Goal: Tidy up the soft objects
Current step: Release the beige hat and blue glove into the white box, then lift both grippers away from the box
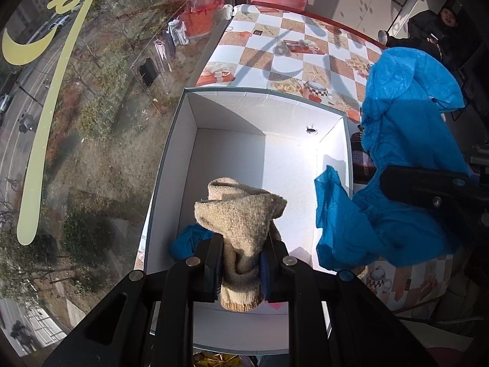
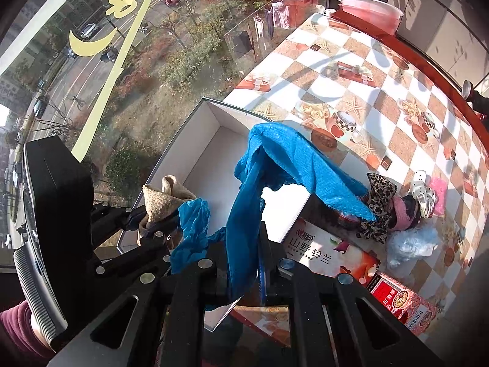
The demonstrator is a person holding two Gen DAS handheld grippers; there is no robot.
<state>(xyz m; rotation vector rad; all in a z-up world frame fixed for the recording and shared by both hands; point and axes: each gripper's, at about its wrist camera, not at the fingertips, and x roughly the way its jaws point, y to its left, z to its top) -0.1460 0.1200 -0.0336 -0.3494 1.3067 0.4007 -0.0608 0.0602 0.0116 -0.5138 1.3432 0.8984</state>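
Note:
My left gripper (image 1: 241, 270) is shut on a beige knitted sock (image 1: 241, 220) and holds it over the near end of an open white box (image 1: 253, 98). My right gripper (image 2: 243, 270) is shut on a blue cloth (image 2: 287, 156) that hangs over the box's right wall (image 2: 301, 205). The blue cloth (image 1: 406, 153) also fills the right of the left wrist view, where the right gripper's finger (image 1: 428, 189) shows. In the right wrist view the left gripper (image 2: 146, 214) holds the sock (image 2: 165, 197) at the box's left edge (image 2: 171, 153).
The box stands on a checkered tablecloth (image 2: 382, 98) beside a large window (image 1: 76, 122). To its right lie a leopard-print cloth (image 2: 379, 198), pink items (image 2: 440, 195), a white shoe (image 2: 423, 192), pale blue fluff (image 2: 409, 241) and printed cartons (image 2: 397, 299). A pink basin (image 2: 369, 9) stands at the far end.

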